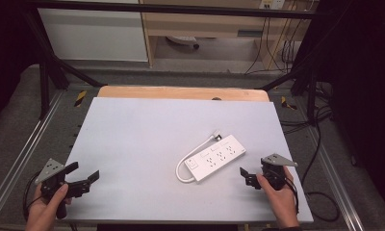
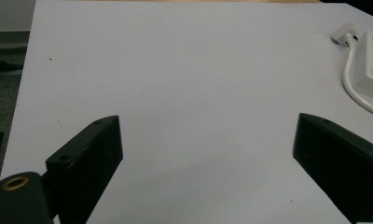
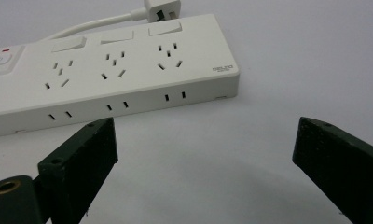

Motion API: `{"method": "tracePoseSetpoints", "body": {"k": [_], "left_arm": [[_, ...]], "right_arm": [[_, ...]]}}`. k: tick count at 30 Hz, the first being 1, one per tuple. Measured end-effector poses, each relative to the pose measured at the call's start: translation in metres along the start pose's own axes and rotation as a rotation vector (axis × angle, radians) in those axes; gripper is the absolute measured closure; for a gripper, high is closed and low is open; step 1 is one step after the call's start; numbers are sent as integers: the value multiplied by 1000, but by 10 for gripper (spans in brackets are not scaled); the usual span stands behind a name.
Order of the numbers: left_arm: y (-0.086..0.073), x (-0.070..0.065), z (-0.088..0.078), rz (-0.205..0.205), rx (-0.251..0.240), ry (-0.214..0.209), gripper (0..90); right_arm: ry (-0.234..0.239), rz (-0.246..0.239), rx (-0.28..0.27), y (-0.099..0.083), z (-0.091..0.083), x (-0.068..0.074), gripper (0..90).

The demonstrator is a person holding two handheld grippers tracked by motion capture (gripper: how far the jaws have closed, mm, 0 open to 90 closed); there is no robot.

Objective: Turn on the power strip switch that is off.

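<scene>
The left gripper (image 1: 87, 179) rests at the table's (image 1: 133, 134) near-left corner, jaws apart and empty. Right of centre lies the white power strip (image 1: 215, 157), cord curled beside it. The right gripper (image 1: 245, 176), jaws apart, sits just beside it; the approach seems underway, and next it must close in.

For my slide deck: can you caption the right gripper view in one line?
Right gripper, jaws open and empty, faces the long side of a white power strip lying flat on the grey table.
</scene>
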State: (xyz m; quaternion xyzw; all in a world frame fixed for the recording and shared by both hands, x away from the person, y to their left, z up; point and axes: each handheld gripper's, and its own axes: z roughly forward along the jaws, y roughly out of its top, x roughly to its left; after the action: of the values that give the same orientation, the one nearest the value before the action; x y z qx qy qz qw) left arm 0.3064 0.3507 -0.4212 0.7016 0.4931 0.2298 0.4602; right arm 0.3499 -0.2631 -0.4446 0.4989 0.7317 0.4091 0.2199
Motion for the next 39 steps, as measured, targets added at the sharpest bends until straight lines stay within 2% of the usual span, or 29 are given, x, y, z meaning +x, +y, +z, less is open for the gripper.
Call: {"method": "tracePoseSetpoints", "body": {"k": [8,16,26,27,34,39], "left_arm": [[0,-2,2,5,11,-12,83],[1,-3,3,6,13,-15,81],[2,-4,3,17,2,-16,77],[2,-4,3,18,1,-17,76],[2,-5,3,30,4,-22,70],[2,-5,4,27,1,-18,69]], "right_arm": [[-3,16,18,-1,-1,-3,58],[26,-20,18,6,-5,0,63],[89,-20,-38,15,-17,6,42],[102,-12,-56,17,-19,7,35],[110,12,-103,23,-24,7,35],[107,8,-122,30,-28,8,35]]}}
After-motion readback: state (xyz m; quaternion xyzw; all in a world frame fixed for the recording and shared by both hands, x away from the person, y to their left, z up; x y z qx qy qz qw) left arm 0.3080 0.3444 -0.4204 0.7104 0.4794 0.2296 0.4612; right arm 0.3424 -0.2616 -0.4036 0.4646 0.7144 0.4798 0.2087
